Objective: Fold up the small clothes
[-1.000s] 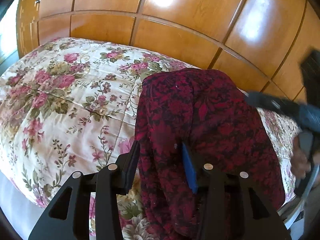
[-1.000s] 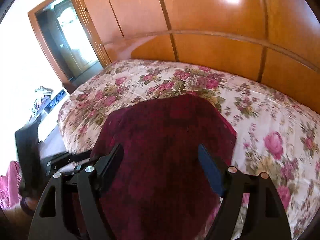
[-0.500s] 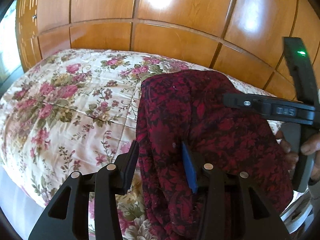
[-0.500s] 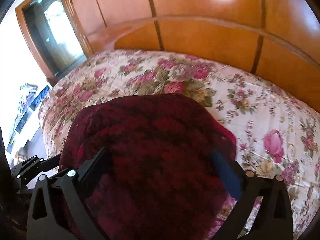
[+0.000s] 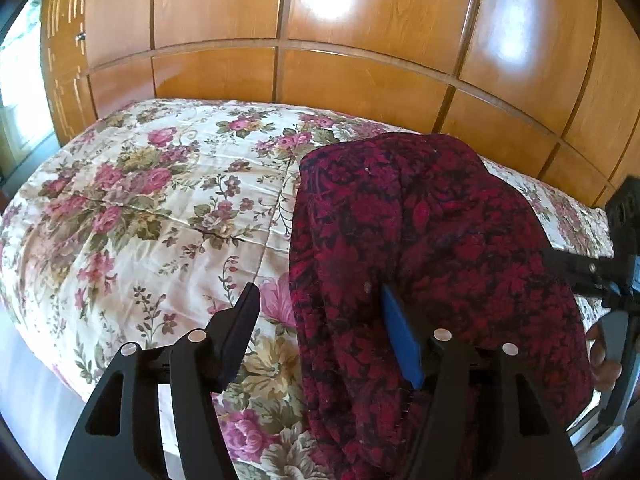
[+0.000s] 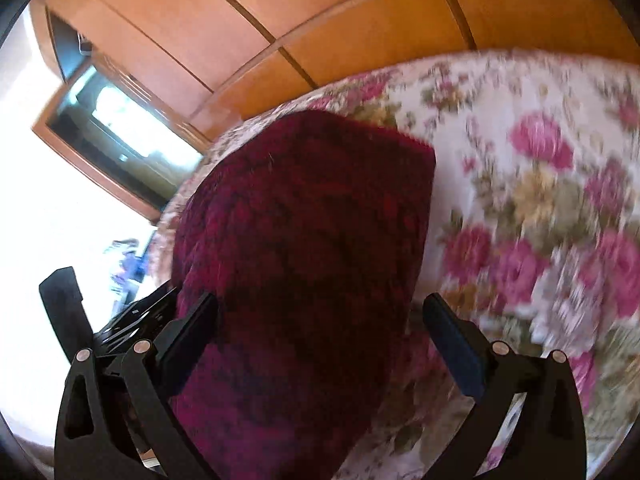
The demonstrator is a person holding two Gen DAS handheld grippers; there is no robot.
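A dark red patterned garment [image 5: 432,248] lies folded on the floral bedspread [image 5: 152,208], hanging over the near edge. My left gripper [image 5: 320,332] is open, its fingers either side of the garment's left edge, low at the near end. The garment also shows in the right wrist view [image 6: 304,248], blurred. My right gripper [image 6: 320,328] is open, its fingers straddling the garment's near end without closing on it. The right gripper's body shows at the right edge of the left wrist view [image 5: 616,280].
A wooden panelled wardrobe [image 5: 360,40] rises behind the bed. A doorway or mirror with a wooden frame [image 6: 108,128] stands left of the bed. The bedspread [image 6: 540,200] extends to the right of the garment.
The right gripper has swung and tilted, so its view is now rotated and blurred. In the left wrist view it has dropped lower at the right edge. The left gripper has barely moved.
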